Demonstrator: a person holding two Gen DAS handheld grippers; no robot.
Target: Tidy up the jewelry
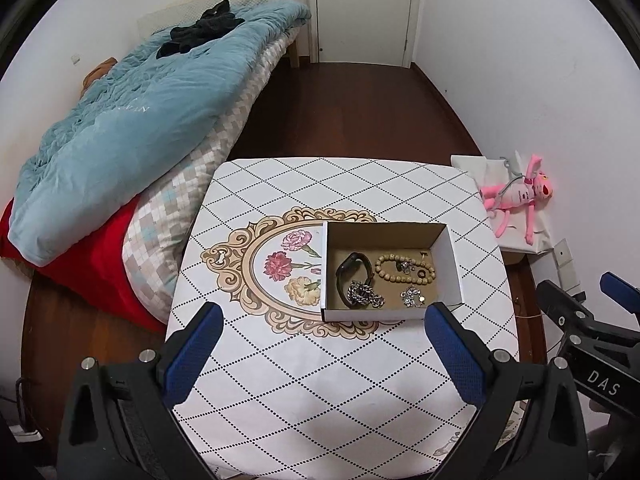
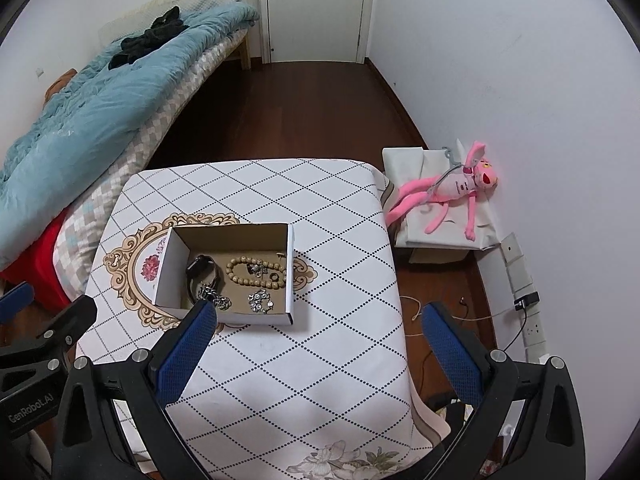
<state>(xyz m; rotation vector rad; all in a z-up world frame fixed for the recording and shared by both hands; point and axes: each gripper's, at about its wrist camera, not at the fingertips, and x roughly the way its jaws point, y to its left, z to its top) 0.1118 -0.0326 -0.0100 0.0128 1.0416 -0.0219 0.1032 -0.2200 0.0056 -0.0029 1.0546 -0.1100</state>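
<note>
A white cardboard box [image 1: 447, 249] [image 2: 290, 276] stands on the patterned table. Inside lie a black smartwatch [image 1: 349, 270] [image 2: 199, 267], a wooden bead bracelet [image 1: 404, 270] [image 2: 256, 270], a silver chain [image 1: 365, 295] [image 2: 216, 298], a silver crystal piece [image 1: 413, 297] [image 2: 260, 301], a small black ring [image 1: 421, 274] [image 2: 274, 277] and a small gold piece [image 1: 424, 255]. My left gripper [image 1: 324, 322] is open and empty, above the table just in front of the box. My right gripper [image 2: 318, 320] is open and empty, in front and right of the box.
The table [image 1: 312, 380] [image 2: 320, 360] has a diamond-pattern cloth. A bed with a blue duvet [image 1: 132, 120] [image 2: 88, 108] is close on the left. A pink plush toy [image 1: 516, 196] [image 2: 452, 190] lies on a white box at the right wall. Wall sockets and cables [image 2: 524, 300] sit low right.
</note>
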